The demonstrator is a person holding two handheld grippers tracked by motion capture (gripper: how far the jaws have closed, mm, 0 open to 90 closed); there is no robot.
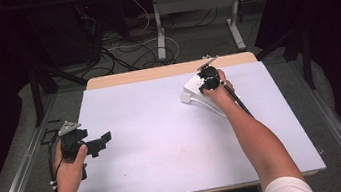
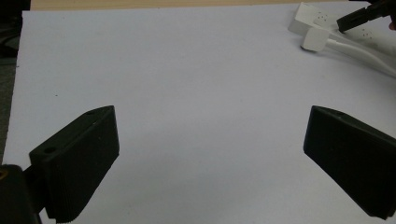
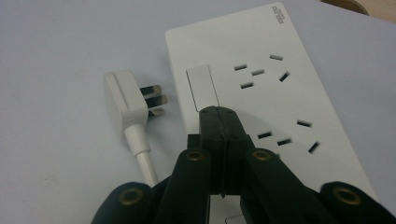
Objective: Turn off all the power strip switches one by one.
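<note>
A white power strip (image 3: 261,70) lies flat at the far right of the white table top (image 1: 163,127), also seen in the high view (image 1: 192,92) and the left gripper view (image 2: 317,17). Its white three-pin plug (image 3: 123,102) rests loose on the table beside it, and the cable (image 3: 144,161) runs back toward me. My right gripper (image 3: 219,114) is shut with nothing between its jaws. Its tips sit over the strip just below the rocker switch (image 3: 201,86). My left gripper (image 2: 210,158) is open wide above bare table near the left edge (image 1: 100,144).
A wooden strip (image 1: 170,70) borders the table's far edge. Beyond it, cables (image 1: 122,52) lie on the floor by the white legs (image 1: 159,32) of another table. Metal rails (image 1: 22,167) run along both sides.
</note>
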